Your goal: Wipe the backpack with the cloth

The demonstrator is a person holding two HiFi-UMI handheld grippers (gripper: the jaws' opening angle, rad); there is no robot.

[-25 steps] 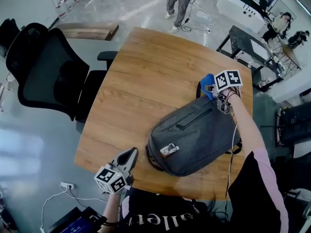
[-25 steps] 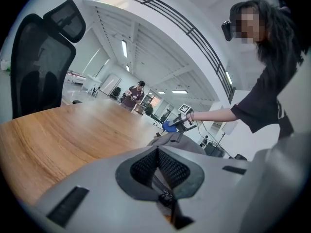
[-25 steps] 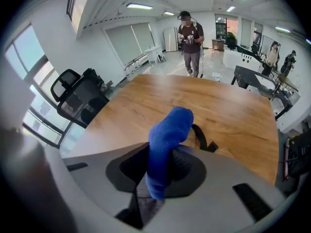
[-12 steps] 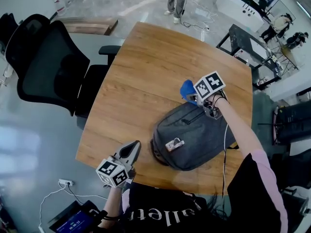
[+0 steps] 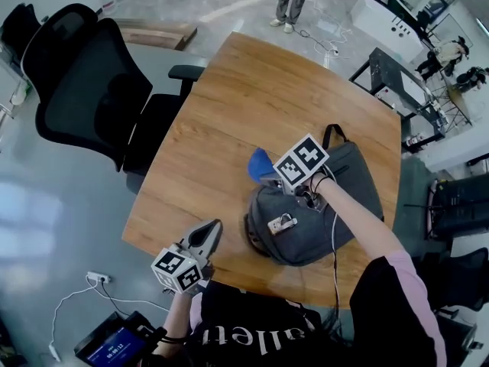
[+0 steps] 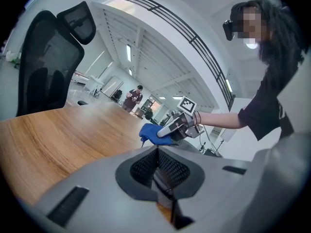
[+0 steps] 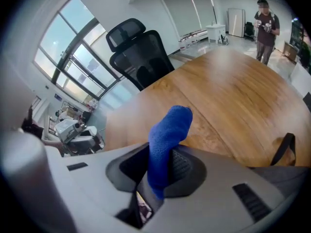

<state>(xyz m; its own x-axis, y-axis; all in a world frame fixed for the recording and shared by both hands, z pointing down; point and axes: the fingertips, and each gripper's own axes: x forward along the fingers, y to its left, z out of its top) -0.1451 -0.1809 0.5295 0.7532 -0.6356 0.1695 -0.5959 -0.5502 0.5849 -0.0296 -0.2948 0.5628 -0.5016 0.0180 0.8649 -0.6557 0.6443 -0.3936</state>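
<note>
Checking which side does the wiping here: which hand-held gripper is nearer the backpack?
Right. The right hand-held gripper, clamping the blue cloth, is at the backpack edge; the left hand-held gripper, shut and empty, sits apart from it near the table edge.

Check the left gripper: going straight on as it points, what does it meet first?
Likely the blue cloth in the right gripper, dead ahead across the table. The near end of the backpack under it could come first; depth unclear.
</note>
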